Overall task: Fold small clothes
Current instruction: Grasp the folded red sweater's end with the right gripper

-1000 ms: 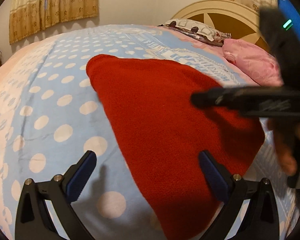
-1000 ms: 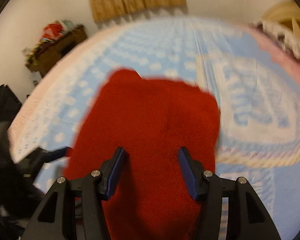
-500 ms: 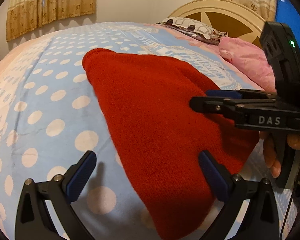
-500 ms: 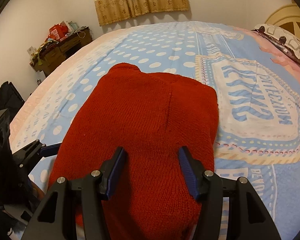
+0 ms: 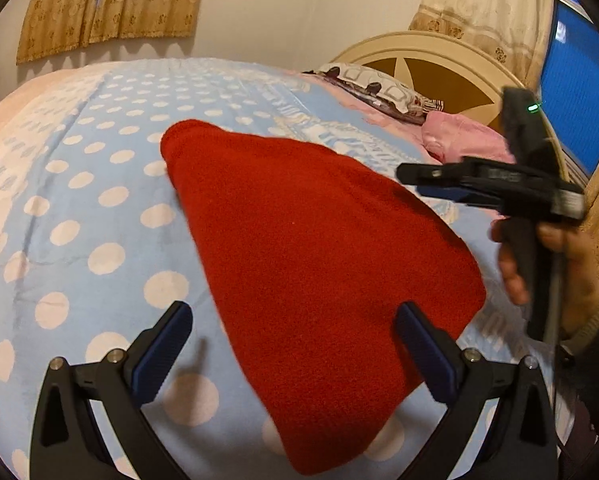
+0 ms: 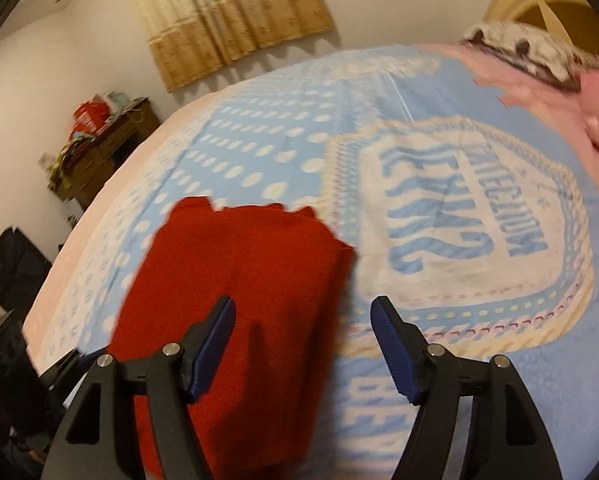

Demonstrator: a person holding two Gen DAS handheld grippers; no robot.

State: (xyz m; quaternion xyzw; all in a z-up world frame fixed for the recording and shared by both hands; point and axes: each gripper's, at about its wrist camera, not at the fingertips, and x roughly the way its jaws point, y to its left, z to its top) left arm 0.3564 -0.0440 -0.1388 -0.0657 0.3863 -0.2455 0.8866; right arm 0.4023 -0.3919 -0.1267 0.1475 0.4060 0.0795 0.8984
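A red knitted garment (image 5: 315, 264) lies folded flat on the blue polka-dot bedspread (image 5: 79, 200). My left gripper (image 5: 295, 344) is open and empty, held above the garment's near edge. My right gripper (image 6: 303, 340) is open and empty, held above the garment's right edge (image 6: 243, 288). It also shows in the left wrist view (image 5: 479, 184), raised over the garment's far right side, held in a hand.
A pink cloth (image 5: 459, 140) and a patterned pillow (image 5: 371, 84) lie by the headboard (image 5: 439, 60). A printed emblem (image 6: 459, 216) covers the bedspread right of the garment. A cluttered cabinet (image 6: 99, 144) and a black bag (image 6: 11, 264) stand beyond the bed's left side.
My right gripper has opened wider, risen and swung to the right, off the garment's middle. My left gripper has pulled back slightly. The garment has not moved.
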